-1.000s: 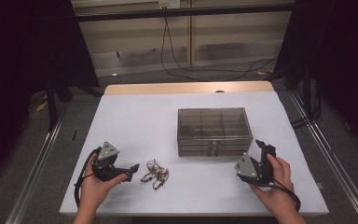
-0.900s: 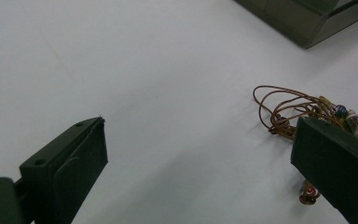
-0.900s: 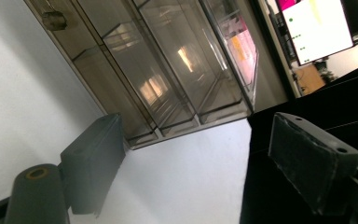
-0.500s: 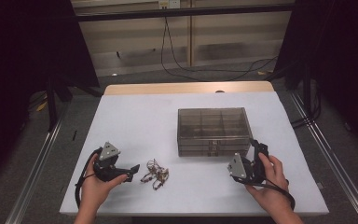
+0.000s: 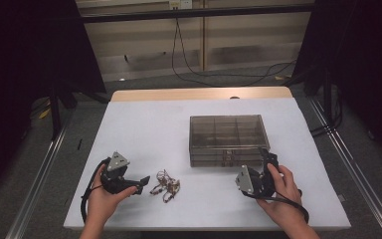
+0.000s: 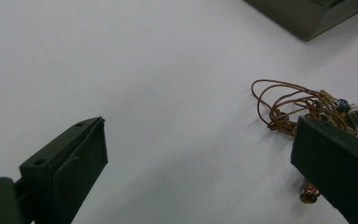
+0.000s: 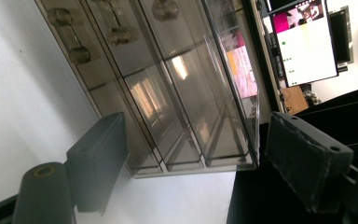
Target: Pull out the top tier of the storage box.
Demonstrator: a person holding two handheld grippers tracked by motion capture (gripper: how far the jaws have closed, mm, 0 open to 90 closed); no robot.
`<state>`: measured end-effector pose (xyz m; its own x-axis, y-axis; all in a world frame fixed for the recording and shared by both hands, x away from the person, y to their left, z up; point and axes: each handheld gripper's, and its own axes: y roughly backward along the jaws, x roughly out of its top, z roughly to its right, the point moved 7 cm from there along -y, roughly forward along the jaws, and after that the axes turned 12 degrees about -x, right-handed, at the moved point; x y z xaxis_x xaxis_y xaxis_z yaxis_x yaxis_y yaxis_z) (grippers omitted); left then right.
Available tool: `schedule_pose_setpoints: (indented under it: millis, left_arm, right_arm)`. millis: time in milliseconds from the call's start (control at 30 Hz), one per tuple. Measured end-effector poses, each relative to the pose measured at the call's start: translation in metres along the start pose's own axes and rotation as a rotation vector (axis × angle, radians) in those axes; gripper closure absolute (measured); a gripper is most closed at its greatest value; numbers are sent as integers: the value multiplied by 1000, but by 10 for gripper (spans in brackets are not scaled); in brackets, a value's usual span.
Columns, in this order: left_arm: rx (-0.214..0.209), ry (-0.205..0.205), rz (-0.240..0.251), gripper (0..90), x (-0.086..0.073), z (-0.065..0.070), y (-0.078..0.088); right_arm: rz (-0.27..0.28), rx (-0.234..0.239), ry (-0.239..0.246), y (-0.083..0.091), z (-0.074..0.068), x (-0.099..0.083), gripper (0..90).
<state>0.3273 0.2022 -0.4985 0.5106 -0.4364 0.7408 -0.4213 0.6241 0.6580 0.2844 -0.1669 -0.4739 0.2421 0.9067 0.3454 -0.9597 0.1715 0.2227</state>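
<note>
- The left gripper (image 5: 140, 180) rests on the white table (image 5: 149, 129) in the person's left hand (image 5: 104, 194); its jaws stand wide apart with nothing between them; in the left gripper view one jaw covers part of the tangle of wire (image 6: 303, 105).
- That tangle of wire (image 5: 165, 182) lies on the table just beside the left gripper's tips; small parts hang on it, too small to name; whether a jaw touches it I cannot tell.
- The right gripper (image 5: 264, 160), held in the right hand (image 5: 281, 191), sits at the near right corner of the smoky clear drawer box (image 5: 227, 133); its jaws stand wide; in the right gripper view the box's corner (image 7: 191, 140) lies between them; whether the pads (image 7: 303, 158) press it is hard to make out; the drawer knobs (image 7: 79, 53) are cut off at the top edge.
</note>
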Motion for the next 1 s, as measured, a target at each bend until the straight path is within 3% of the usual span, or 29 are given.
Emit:
schedule_pose_setpoints:
  millis: [1000]
  left_arm:
    - [-8, 9, -3, 41, -1, 1, -2]
  right_arm:
    - [42, -34, 46, -3, -12, 28, 311]
